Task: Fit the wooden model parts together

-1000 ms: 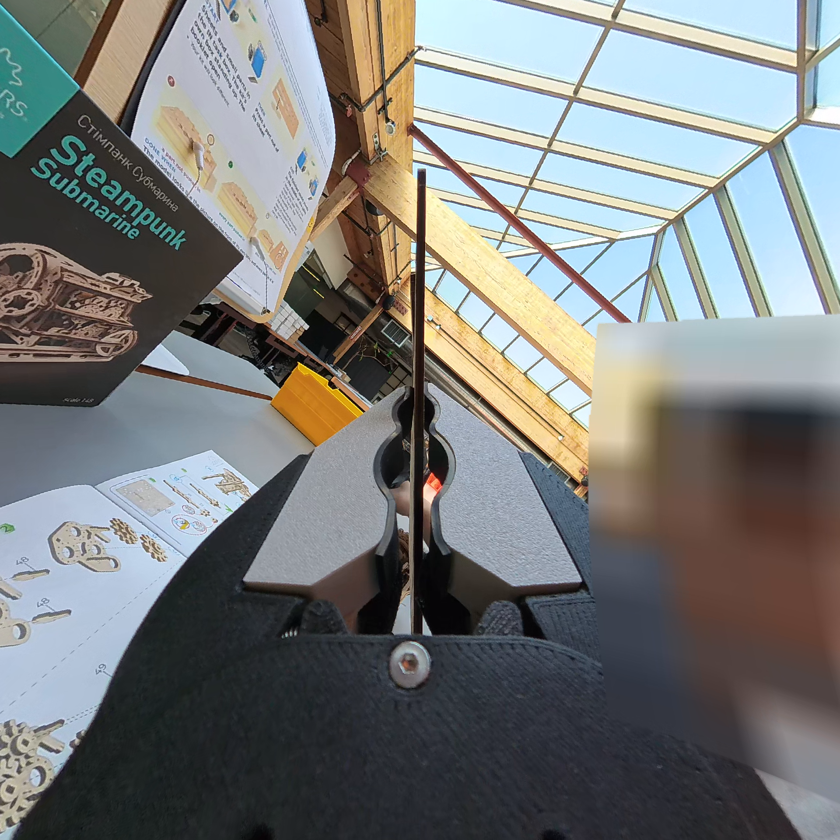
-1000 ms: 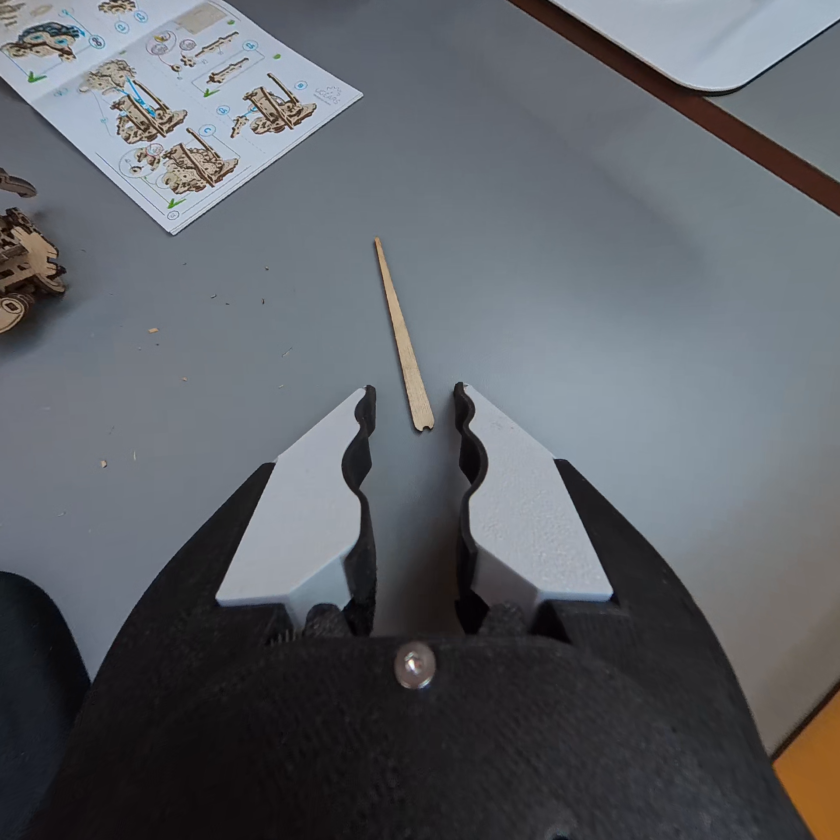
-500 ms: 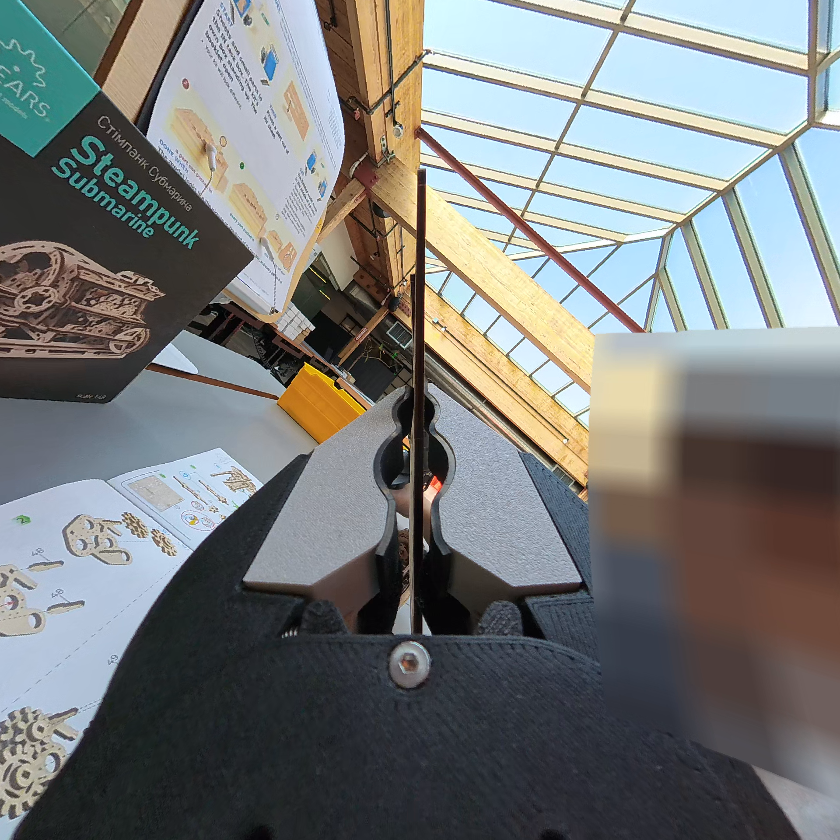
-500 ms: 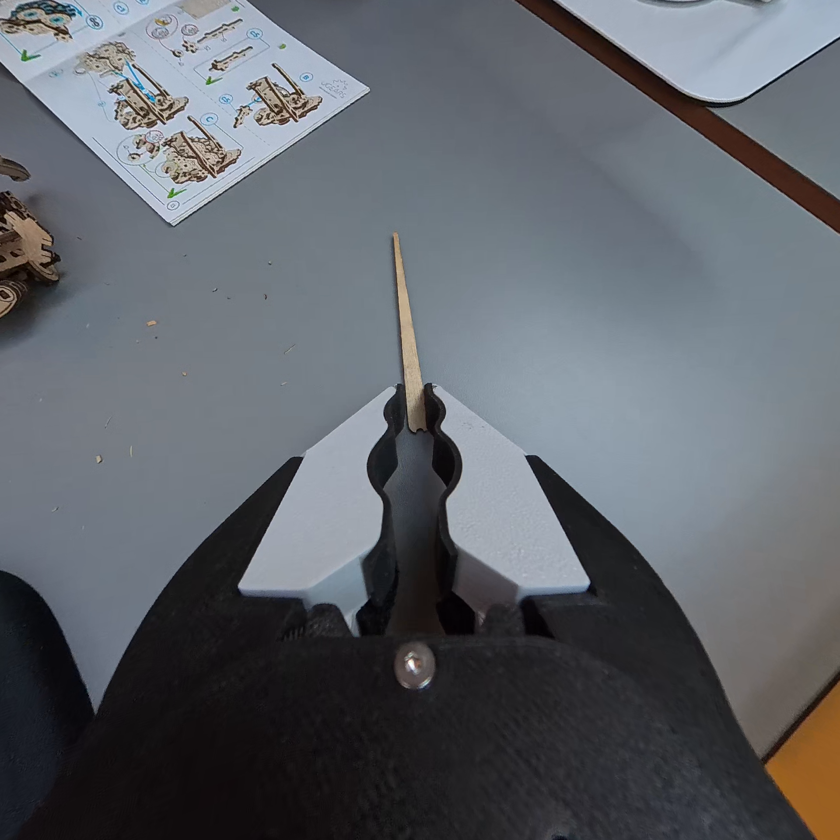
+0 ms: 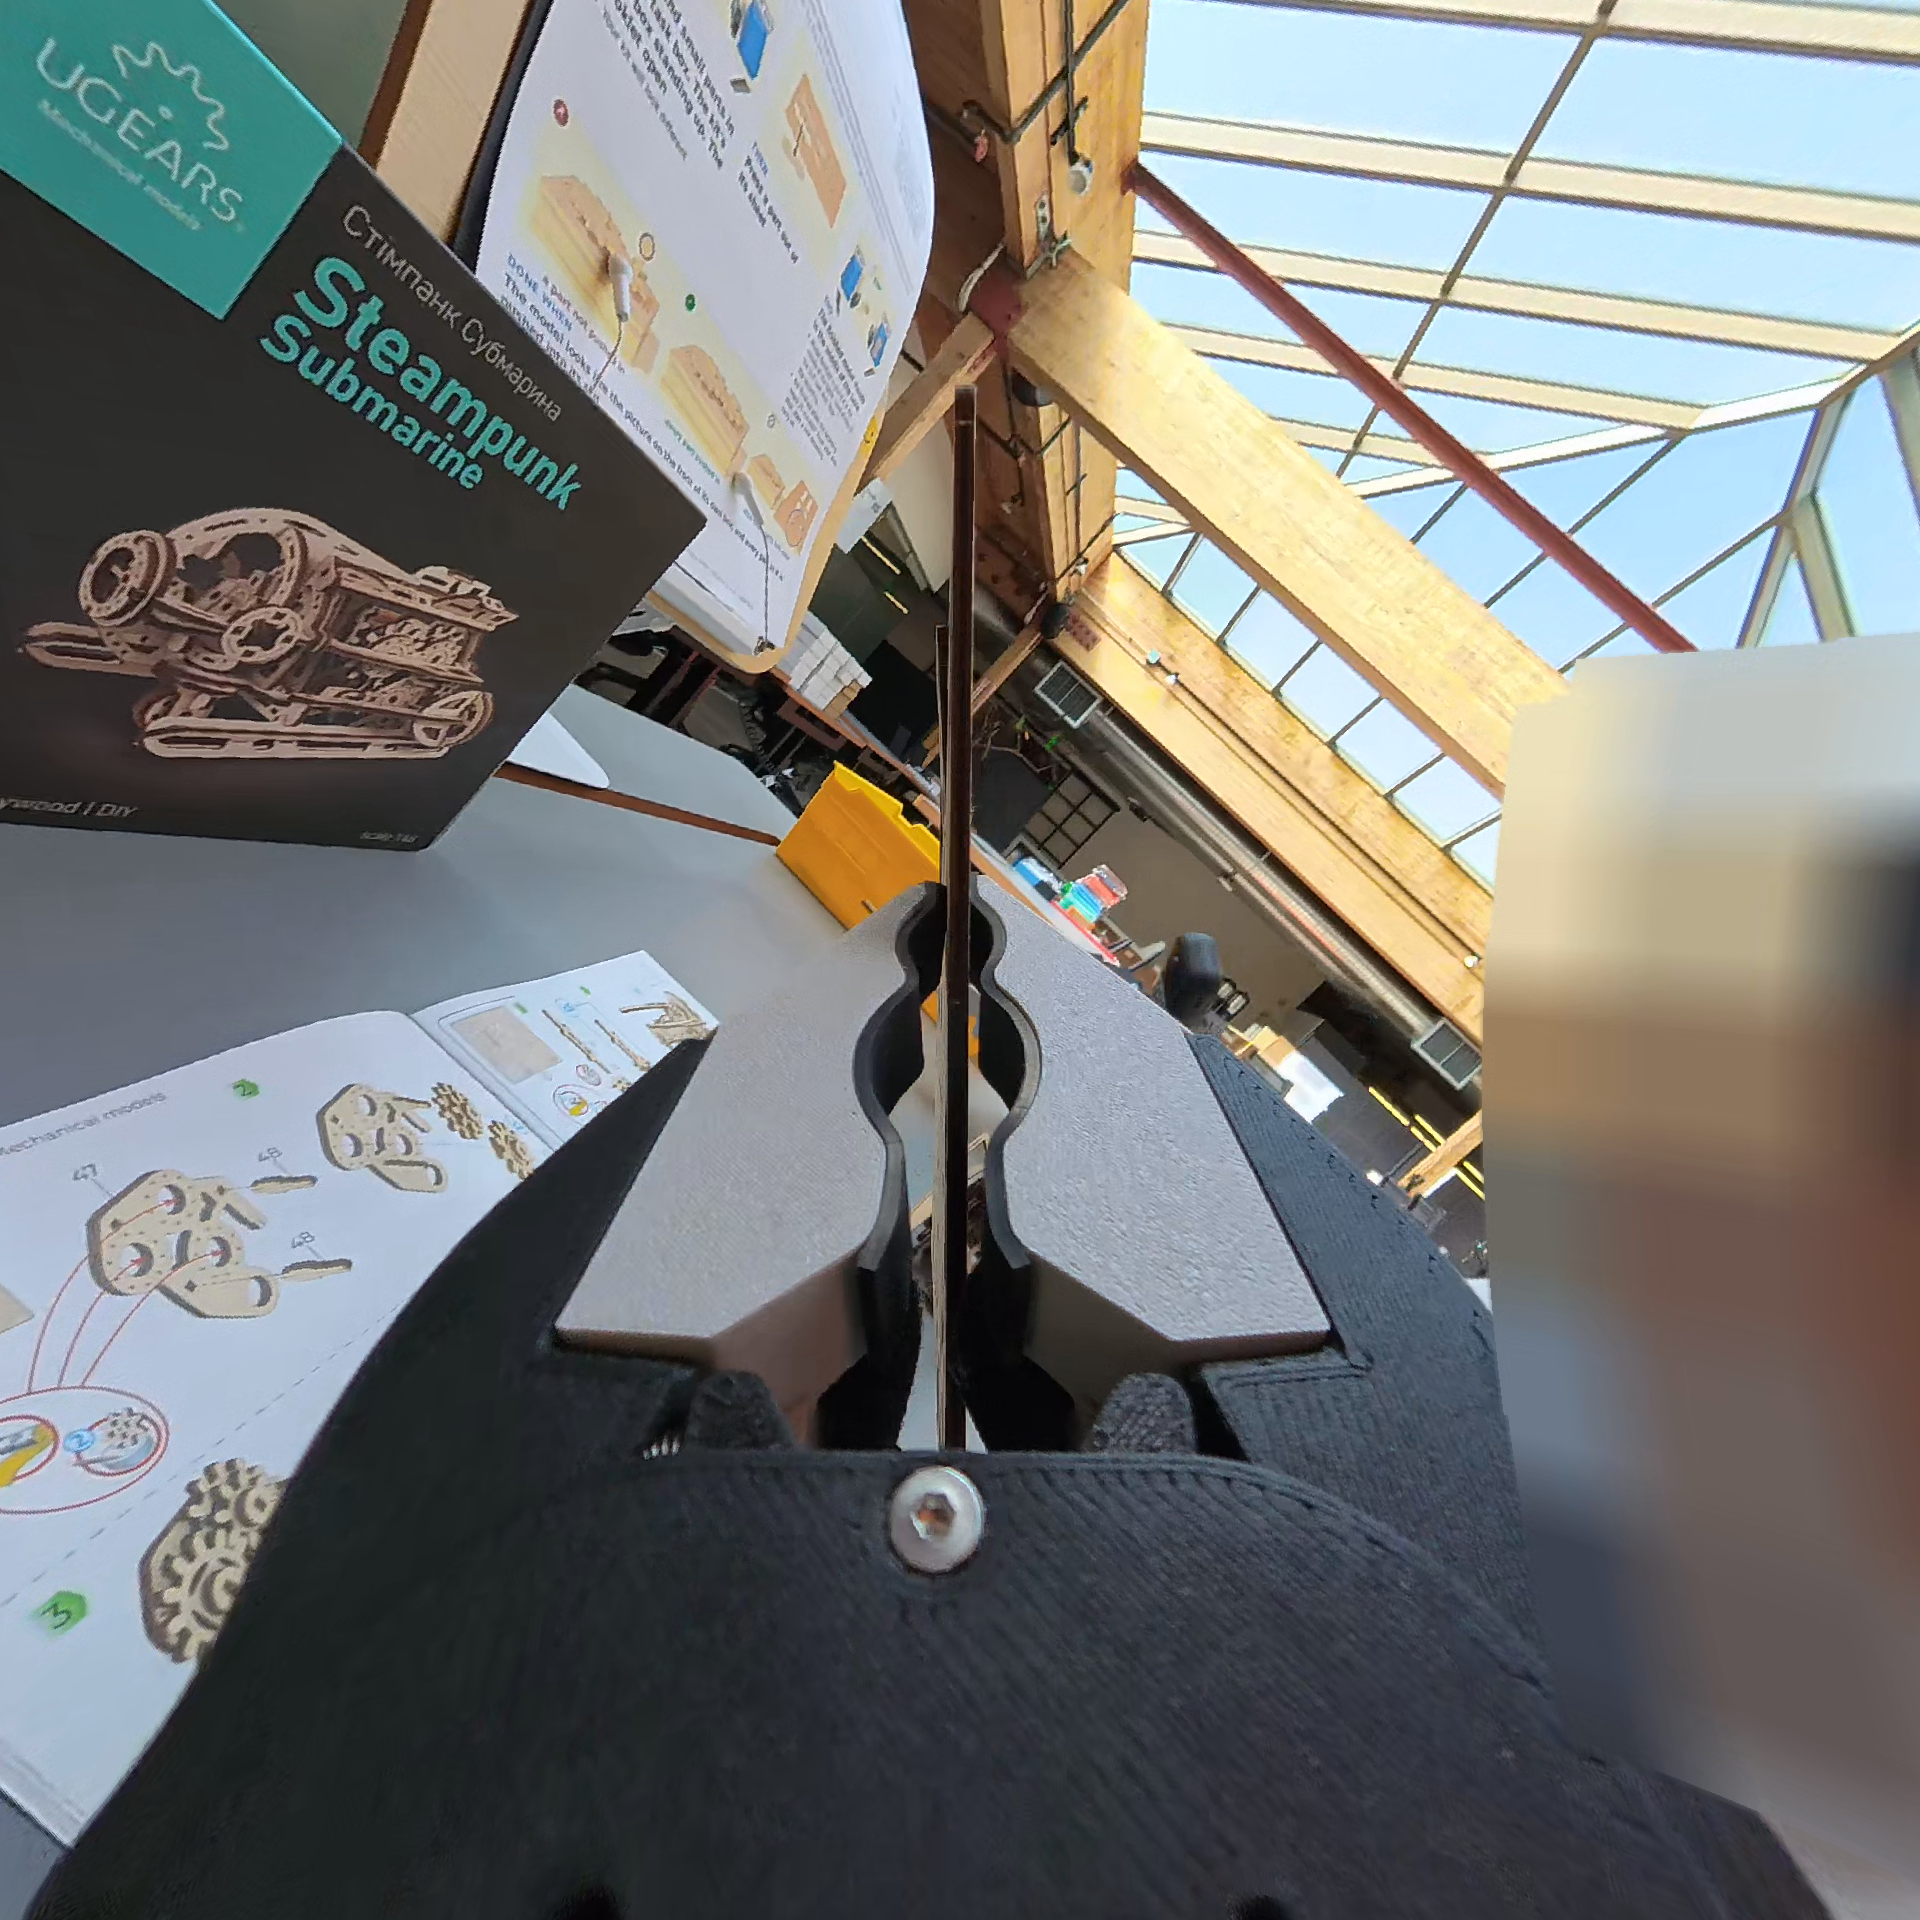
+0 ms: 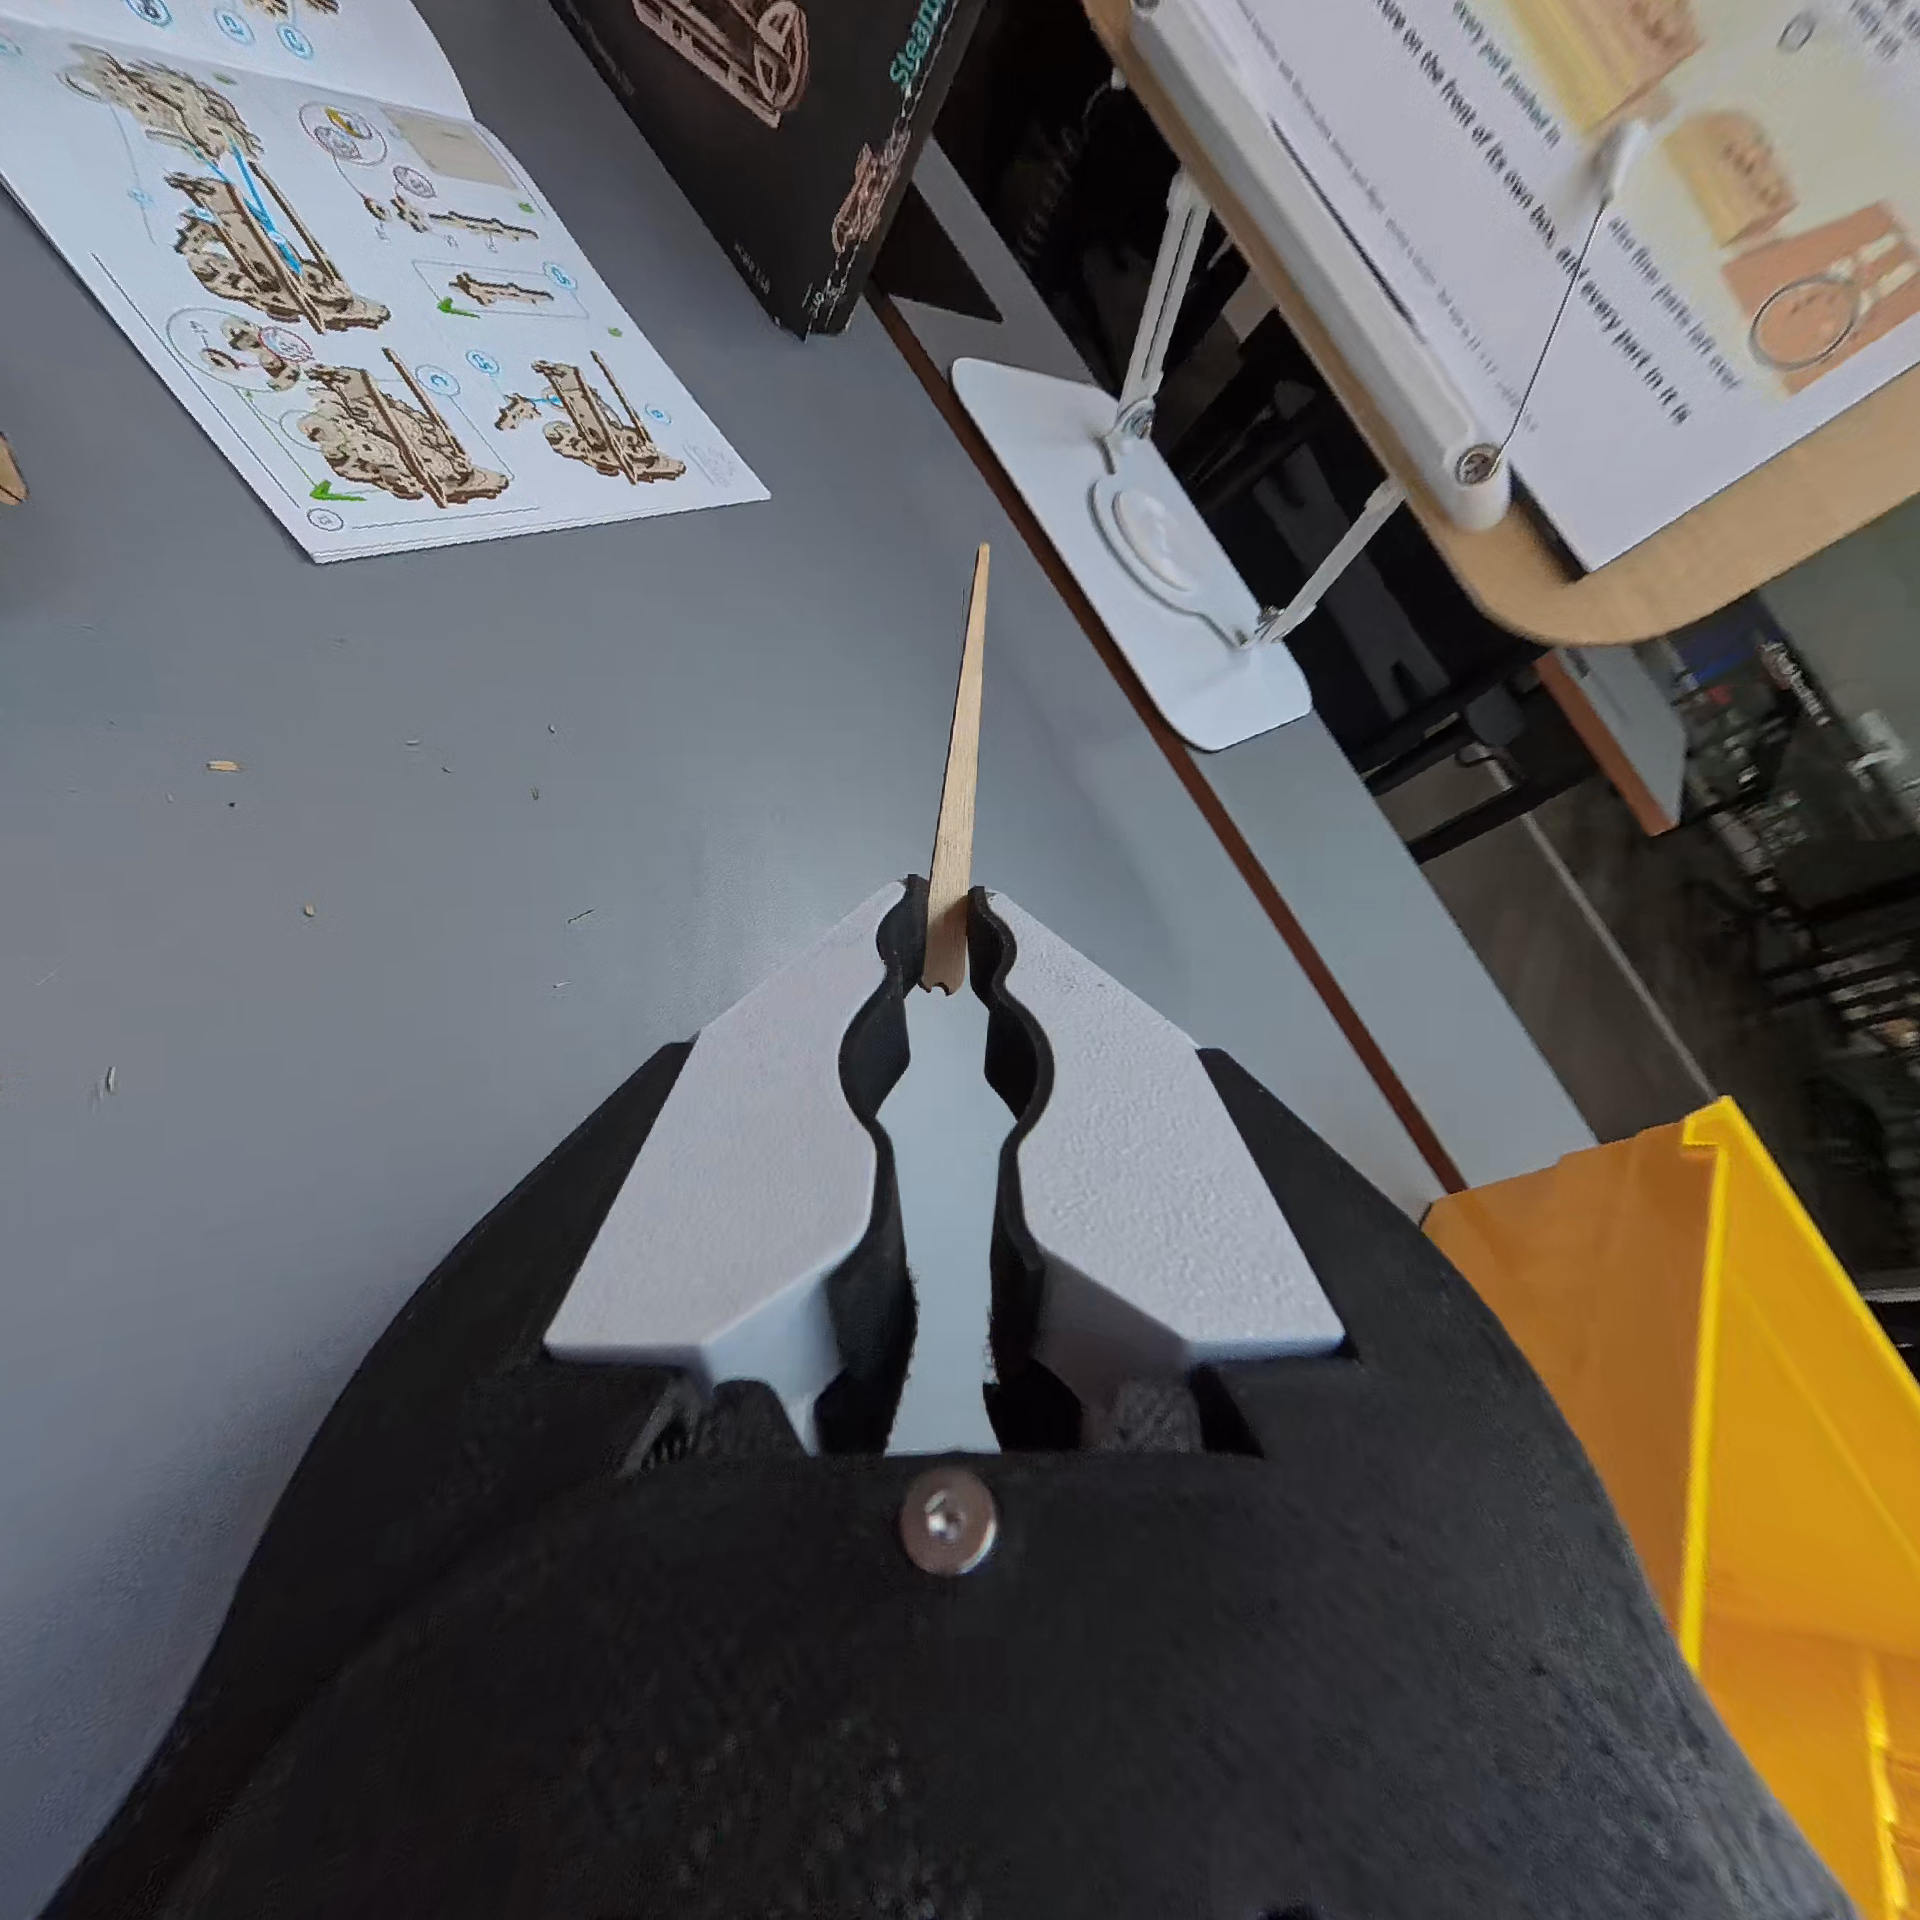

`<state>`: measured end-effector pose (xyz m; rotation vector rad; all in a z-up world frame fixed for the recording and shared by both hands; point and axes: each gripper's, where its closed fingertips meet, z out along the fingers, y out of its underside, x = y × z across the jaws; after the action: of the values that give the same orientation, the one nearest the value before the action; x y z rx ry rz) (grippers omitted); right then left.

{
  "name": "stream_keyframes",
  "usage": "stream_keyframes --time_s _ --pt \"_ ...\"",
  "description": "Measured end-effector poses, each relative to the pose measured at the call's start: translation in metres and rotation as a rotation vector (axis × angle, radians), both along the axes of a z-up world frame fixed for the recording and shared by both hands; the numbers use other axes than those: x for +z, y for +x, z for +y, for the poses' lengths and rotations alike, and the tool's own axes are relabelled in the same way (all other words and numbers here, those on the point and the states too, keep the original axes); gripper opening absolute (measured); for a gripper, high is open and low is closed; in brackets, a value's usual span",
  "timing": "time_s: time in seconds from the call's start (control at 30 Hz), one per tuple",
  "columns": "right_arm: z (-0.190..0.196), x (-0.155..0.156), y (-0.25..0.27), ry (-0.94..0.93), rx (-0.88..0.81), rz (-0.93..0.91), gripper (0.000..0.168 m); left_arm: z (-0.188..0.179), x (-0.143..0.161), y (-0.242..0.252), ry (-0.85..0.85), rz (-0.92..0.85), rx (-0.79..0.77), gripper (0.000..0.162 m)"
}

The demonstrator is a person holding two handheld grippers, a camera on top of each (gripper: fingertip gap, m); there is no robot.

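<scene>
behind left tongs (image 5: 951, 914) gripping dark thin sheet (image 5: 961, 644): printed box (image 5: 260, 499); right tongs (image 6: 943, 904) pinch wooden stick (image 6: 961, 748).

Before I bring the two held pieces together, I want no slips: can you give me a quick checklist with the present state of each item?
1. Right gripper shut on the thin wooden stick: ok, pinched only at its near end by the fingertips.
2. Stick clear of the grey table: ok, it looks lifted, pointing forward.
3. Left gripper shut on the flat wooden sheet: ok, seen edge-on, upright.
4. Sheet seated deep in the jaws: ok, it runs back to the hinge.
5. Slot for the stick visible: cannot tell, the sheet shows only its edge.
6. Instruction booklet open nearby: ok.
</scene>
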<state>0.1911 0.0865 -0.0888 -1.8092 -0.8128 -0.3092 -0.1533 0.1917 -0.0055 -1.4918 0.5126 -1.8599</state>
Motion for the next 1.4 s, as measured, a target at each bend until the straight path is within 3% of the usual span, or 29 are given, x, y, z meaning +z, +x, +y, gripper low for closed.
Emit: stream_keyframes --time_s 0.1,0.3,0.8,1.4 --pt "-0.007 0.021 -0.02 0.133 0.04 -0.151 0.006 -0.004 -0.003 0.006 0.028 0.049 -0.003 0.001" --pt "-0.019 0.036 -0.064 0.235 0.132 -0.281 0.006 -0.005 -0.009 0.01 0.046 0.095 0.007 0.001" --pt "-0.025 0.044 -0.073 0.319 0.168 -0.283 0.006 -0.012 -0.023 0.021 0.129 0.218 -0.006 0.0" --pt "-0.025 0.038 -0.078 0.307 0.191 -0.293 0.006 -0.015 -0.022 0.023 0.131 0.22 -0.013 0.0"
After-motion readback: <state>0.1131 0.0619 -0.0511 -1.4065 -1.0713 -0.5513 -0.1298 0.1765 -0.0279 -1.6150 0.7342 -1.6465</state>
